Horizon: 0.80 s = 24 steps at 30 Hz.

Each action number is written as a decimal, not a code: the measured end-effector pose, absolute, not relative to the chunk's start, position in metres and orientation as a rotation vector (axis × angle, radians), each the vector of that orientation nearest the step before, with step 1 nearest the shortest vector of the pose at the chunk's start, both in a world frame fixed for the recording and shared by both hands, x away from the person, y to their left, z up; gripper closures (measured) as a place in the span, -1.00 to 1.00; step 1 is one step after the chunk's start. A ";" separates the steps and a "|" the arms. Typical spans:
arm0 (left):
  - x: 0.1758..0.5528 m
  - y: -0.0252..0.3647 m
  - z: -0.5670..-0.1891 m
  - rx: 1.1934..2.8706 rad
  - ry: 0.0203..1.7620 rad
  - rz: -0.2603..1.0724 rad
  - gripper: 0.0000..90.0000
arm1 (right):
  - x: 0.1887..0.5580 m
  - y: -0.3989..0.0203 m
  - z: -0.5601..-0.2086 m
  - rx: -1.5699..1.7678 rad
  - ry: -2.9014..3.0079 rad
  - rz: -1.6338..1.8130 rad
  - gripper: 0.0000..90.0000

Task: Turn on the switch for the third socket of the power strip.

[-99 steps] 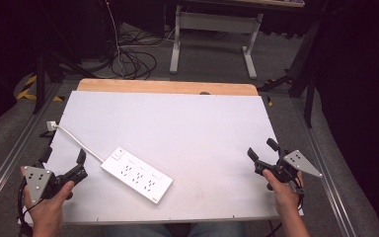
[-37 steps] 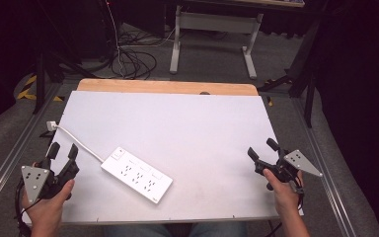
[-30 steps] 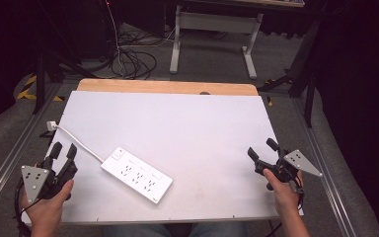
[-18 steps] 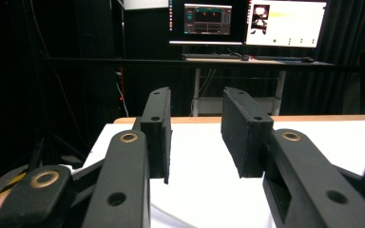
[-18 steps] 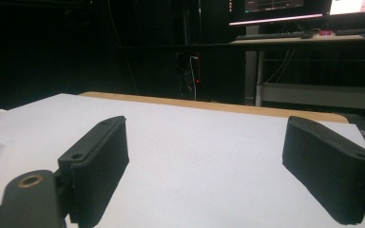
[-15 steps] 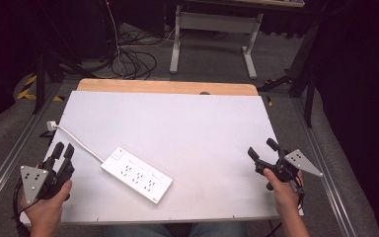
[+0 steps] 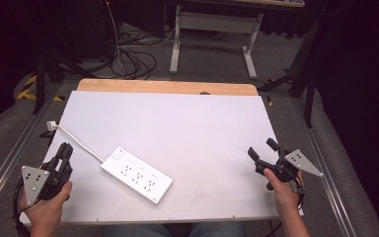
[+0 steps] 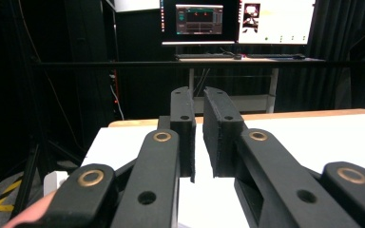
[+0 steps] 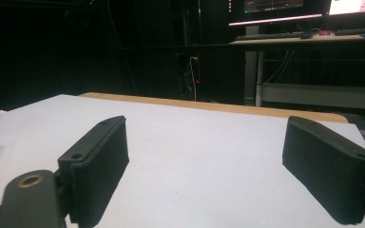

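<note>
White table (image 7: 202, 123) holds a power strip (image 7: 136, 174) between both hand-held grippers.

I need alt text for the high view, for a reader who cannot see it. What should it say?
A white power strip lies diagonally on a white table, its cord running to the left edge. A person holds the left tongs nearly closed near that edge and the right tongs open at the right edge, both empty.

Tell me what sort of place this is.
Probably a lab or recording workspace: monitors on a desk behind the white table, loose cables on the floor, and dark surroundings.
</note>
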State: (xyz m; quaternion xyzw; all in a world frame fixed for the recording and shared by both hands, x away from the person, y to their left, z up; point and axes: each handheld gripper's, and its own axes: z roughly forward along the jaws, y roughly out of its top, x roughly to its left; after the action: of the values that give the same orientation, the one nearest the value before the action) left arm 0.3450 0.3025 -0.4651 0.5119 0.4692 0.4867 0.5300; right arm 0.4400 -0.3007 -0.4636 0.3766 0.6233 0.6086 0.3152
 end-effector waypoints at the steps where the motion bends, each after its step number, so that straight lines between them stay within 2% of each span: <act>1: 0.345 0.302 -0.465 1.220 1.118 1.162 0.89 | 0.440 -0.301 -0.464 0.991 1.642 1.602 -0.65; 12: 0.344 0.299 -0.461 1.243 1.094 1.157 0.99 | 0.440 -0.300 -0.464 0.989 1.644 1.604 -0.65; 24: 0.346 0.291 -0.455 1.309 1.080 1.127 1.00 | 0.441 -0.299 -0.464 0.982 1.655 1.591 -0.65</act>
State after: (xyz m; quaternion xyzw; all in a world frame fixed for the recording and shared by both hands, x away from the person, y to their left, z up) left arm 0.3463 0.2913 -0.4547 0.5469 0.4515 0.4709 0.5247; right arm 0.4409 -0.2986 -0.4643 0.3731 0.6286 0.6043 0.3168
